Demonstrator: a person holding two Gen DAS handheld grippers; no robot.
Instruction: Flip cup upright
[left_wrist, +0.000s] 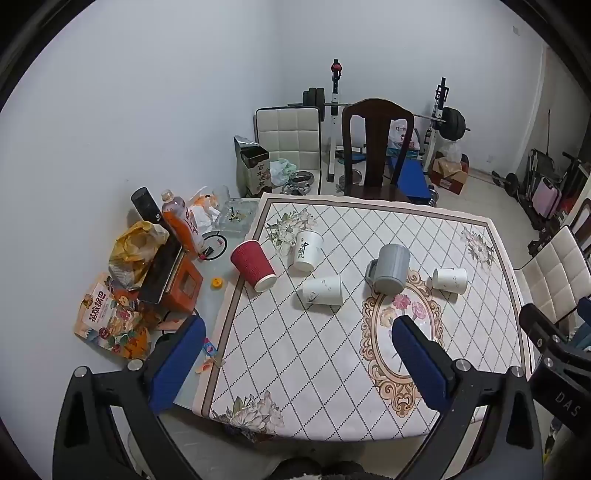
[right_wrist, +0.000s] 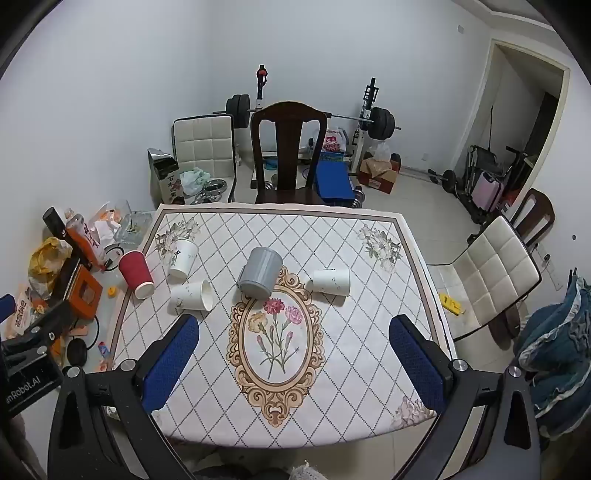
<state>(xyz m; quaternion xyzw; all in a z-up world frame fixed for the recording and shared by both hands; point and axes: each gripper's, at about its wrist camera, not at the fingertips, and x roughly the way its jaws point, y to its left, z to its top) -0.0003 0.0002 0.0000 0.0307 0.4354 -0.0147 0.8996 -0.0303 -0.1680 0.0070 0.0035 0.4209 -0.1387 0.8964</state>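
Several cups sit on the patterned tablecloth (left_wrist: 314, 362). A red ribbed paper cup (left_wrist: 253, 265) (right_wrist: 136, 274) stands upside down at the cloth's left edge. A white cup with black marks (left_wrist: 307, 250) (right_wrist: 182, 257) stands upside down. A white cup (left_wrist: 322, 291) (right_wrist: 192, 295) lies on its side. A grey mug (left_wrist: 390, 268) (right_wrist: 260, 272) stands upside down. Another white cup (left_wrist: 450, 280) (right_wrist: 329, 281) lies on its side. My left gripper (left_wrist: 297, 328) and right gripper (right_wrist: 293, 325) are open, empty, held above the table's near edge.
Clutter fills the table's left side: snack bags (left_wrist: 107, 314), an orange box (left_wrist: 181, 288), a bottle (left_wrist: 181, 221), a glass ashtray (left_wrist: 236, 218). A dark wooden chair (right_wrist: 288, 147) stands behind the table, a white chair (right_wrist: 491, 273) to the right. A weight bench stands behind.
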